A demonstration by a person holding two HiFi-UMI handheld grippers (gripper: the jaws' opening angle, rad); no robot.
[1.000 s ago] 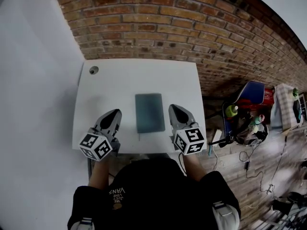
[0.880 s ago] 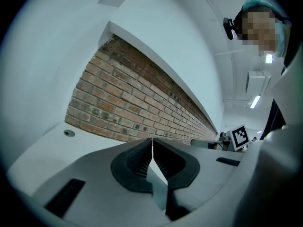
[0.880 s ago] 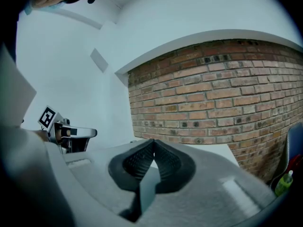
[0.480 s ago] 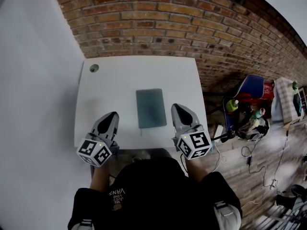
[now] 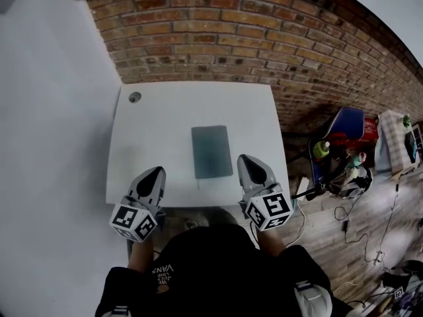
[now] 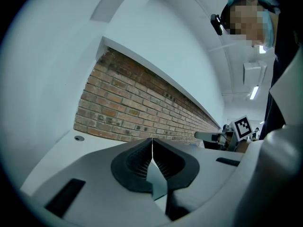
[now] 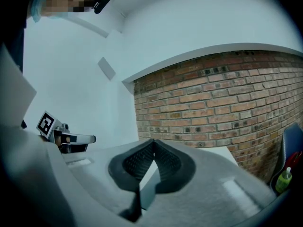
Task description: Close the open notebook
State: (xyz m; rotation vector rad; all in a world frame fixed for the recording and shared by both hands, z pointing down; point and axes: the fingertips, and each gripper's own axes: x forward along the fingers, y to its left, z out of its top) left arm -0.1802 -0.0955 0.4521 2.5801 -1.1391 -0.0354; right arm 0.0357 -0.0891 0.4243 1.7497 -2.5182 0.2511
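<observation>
notebook (image 5: 211,152) is held by neither set of jaws. left gripper (image 5: 156,172): jaws fully together, the ribbed pads meeting along one line, nothing between them. right gripper (image 5: 244,158): jaws likewise pressed together and empty. each gripper carries its marker cube at the rear, the left cube (image 5: 134,220) and the right cube (image 5: 269,210) both sitting over the near edge of the bench (image 5: 165,124). both grippers point away from the person and run roughly level.

the left gripper's tip is over bare bench surface, well to the left of the notebook. the right gripper's tip is just beside the notebook's near right corner, apart from it. the notebook lies between the two grippers and slightly beyond them. it is closed, flat on the bench, dark teal cover up, its long sides running away from the person. it sits near the middle of the white bench top, touched by nothing.

a small round hole (image 5: 135,97) is at the far left corner of the bench. the far edge of the bench meets a red brick wall (image 5: 264,38); a plain white wall (image 5: 53,124) runs along the left side. to the right of the bench stands a blue chair (image 5: 349,125) with a green bottle (image 5: 321,149) close by, on a wooden floor (image 5: 330,236) with loose cables. the person's dark top (image 5: 211,269) fills the bottom of the head view.
</observation>
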